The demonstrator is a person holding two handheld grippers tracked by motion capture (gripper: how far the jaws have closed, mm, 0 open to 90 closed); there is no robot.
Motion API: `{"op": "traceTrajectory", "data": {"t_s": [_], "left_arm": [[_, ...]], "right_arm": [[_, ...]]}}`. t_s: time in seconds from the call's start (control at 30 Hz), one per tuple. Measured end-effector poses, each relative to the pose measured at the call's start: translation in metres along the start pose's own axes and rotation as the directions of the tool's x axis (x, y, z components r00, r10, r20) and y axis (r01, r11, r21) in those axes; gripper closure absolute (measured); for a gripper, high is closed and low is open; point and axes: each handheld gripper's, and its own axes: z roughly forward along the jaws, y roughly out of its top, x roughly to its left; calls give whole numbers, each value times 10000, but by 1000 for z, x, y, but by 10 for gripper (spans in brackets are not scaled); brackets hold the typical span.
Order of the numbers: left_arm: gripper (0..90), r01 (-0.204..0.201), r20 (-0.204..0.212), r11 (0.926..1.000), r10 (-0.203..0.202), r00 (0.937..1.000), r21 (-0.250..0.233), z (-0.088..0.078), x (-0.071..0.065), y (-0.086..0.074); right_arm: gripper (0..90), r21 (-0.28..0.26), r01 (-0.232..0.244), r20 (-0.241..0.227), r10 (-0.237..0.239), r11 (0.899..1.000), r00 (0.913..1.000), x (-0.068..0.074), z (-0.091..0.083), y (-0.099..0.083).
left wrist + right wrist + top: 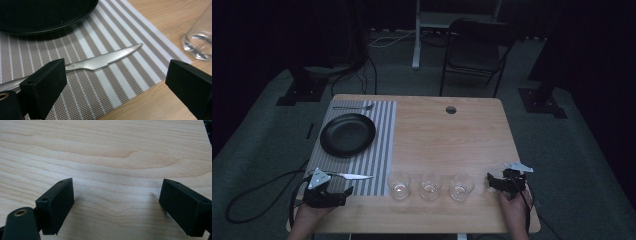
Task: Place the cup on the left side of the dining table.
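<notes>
Knife [100, 60] lies flat on the striped placemat [120, 82], near its front edge, blade tip aimed toward the row of glasses; handle end runs off behind the left claw's [115, 82] left jaw; black plate [37, 17] sits just beyond the knife on the same mat, apart from it; nearest glass [197, 42] stands on bare wood just off the mat's corner.

High view: knife [349, 176] just ahead of the left claw [343, 192]; plate [347, 134] mid-mat; fork [354, 107] at the mat's far edge; three glasses [430, 186] in a row on the table [447, 135] between the two hands.

Left claw wide open, nothing between the jaws, pads clear of the knife, hovering above the mat; right claw [116, 202] also wide open and empty over bare table; seen in the high view at the right front corner [490, 181], near the third glass.

Step in hand, my read: place setting, left claw positioned at the knife with no grip on it; cannot tell if picking or just released.

Next move, if picking: drop low, straddle the thin handle, close; flat metal on woven mat likely slips, so pinch square across the handle; keep clear of plate rim and nearest glass.
</notes>
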Motion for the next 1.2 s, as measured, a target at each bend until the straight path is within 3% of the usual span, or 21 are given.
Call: {"op": "traceTrajectory", "data": {"t_s": [0.17, 0.47, 0.7, 0.83, 0.97, 1.2], "left_arm": [[41, -200, 293, 9998, 197, 9994, 71, 0, -5, 6], [50, -573, 824, 9979, 595, 9948, -292, -1, -15, 24], [50, -920, 1395, 9953, 952, 9856, -294, 5, -26, 35], [50, -1116, 1485, 9932, 1154, 9822, -335, 10, -31, 42], [50, -1184, 1880, 9919, 1248, 9742, -449, 12, -35, 48], [51, -1594, 2200, 9857, 1678, 9610, -553, 16, -47, 59]], "right_arm": [[122, 1, -1, 0, 1, 10000, 10000, 0, 0, 0], [122, 0, 0, -1, 0, 10000, 10000, 0, 0, 0], [122, 1, 0, -1, 0, 10000, 10000, 0, 0, 0], [122, 0, 1, -1, -1, 10000, 10000, 0, 0, 0], [122, 1, 2, -1, -2, 10000, 10000, 0, 0, 0], [122, -10, 20, 0, -20, 10000, 10000, 0, 0, 0]]}}
